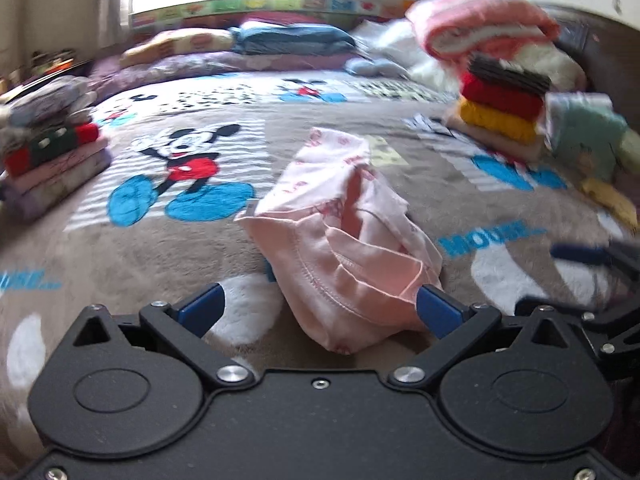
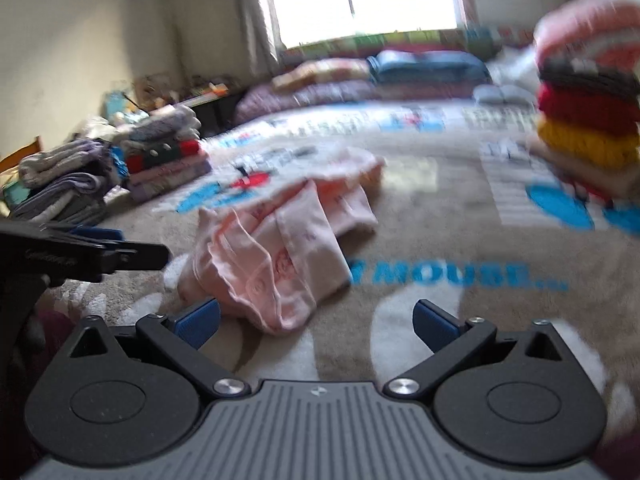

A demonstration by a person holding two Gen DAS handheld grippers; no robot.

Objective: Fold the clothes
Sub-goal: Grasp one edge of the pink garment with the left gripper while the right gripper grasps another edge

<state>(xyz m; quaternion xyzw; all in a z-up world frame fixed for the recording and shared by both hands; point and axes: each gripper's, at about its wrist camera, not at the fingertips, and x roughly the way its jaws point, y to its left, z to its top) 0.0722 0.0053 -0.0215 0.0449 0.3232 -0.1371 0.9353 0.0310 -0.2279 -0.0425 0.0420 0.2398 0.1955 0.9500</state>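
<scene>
Hovering low over the blanket [image 1: 120, 248], both grippers, left gripper [image 1: 320, 312] and right gripper [image 2: 316, 320], gaped wide beside the crumpled pink garment [image 1: 344, 240], gripping nothing.

left gripper [image 1: 320, 308] spread, right gripper [image 2: 316, 318] spread

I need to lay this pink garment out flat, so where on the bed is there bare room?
Most open: the blanket between the pink garment and the left folded stack, over the Mickey print. Some room shows by the MOUSE lettering. Crowded: the right stack, the pillows at the far edge.
</scene>
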